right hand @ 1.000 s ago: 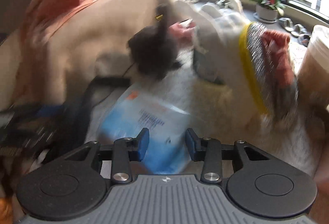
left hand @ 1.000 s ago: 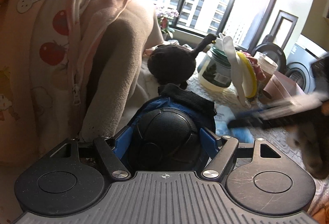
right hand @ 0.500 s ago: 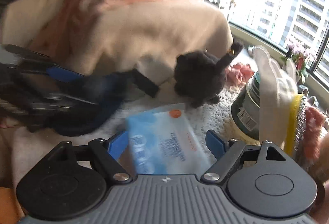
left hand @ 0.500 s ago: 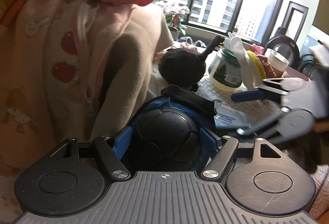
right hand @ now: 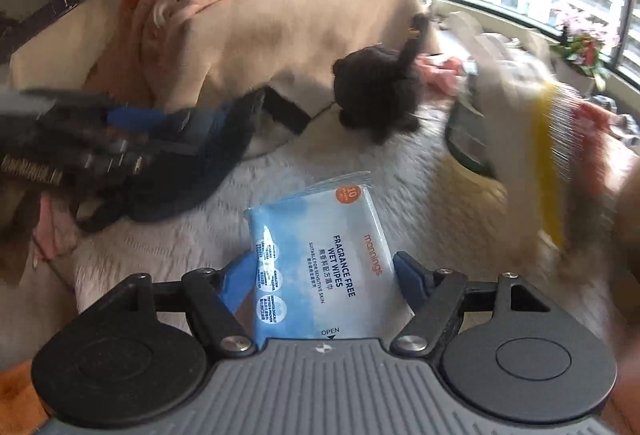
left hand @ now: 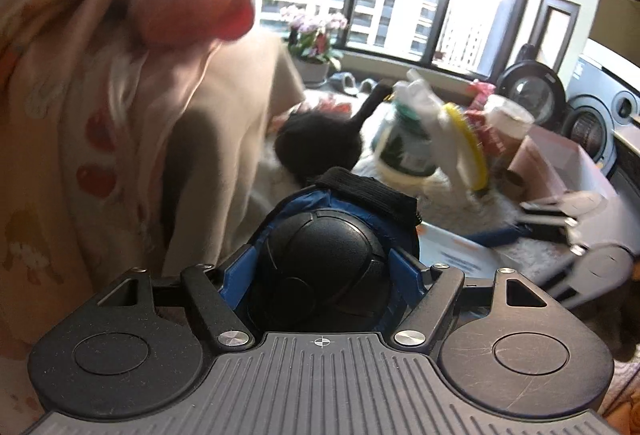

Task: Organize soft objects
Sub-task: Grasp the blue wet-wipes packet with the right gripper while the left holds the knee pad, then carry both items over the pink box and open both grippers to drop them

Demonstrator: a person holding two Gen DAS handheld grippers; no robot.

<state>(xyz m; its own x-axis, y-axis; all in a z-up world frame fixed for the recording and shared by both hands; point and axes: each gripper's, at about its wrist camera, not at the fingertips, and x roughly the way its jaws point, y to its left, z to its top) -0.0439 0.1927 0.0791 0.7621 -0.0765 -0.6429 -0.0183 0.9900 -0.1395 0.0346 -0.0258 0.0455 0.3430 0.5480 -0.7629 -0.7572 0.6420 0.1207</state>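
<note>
A black domed pad with blue fabric and a black strap (left hand: pixel 320 255) sits between the fingers of my left gripper (left hand: pixel 322 269), which is shut on it and holds it off the white fleece. The same left gripper (right hand: pixel 92 143) and pad (right hand: pixel 208 151) appear blurred in the right wrist view. A blue pack of wet wipes (right hand: pixel 320 255) lies flat on the fleece between the fingers of my right gripper (right hand: pixel 322 267). Its jaws are closing, with a sliver of gap still at the right finger. A black plush toy (right hand: pixel 376 95) lies beyond the pack.
A heap of beige and pink blankets (left hand: pixel 132 107) rises at the left. A jar with a white glove over it (left hand: pixel 404 147), a yellow-rimmed brush (left hand: pixel 472 143) and a pink box (left hand: pixel 560 163) stand at the right. A flower pot (left hand: pixel 312 47) sits by the window.
My right gripper spread its jaws and moved over the wet wipes pack, which now lies between its fingers. The left gripper rose a little, still holding the pad.
</note>
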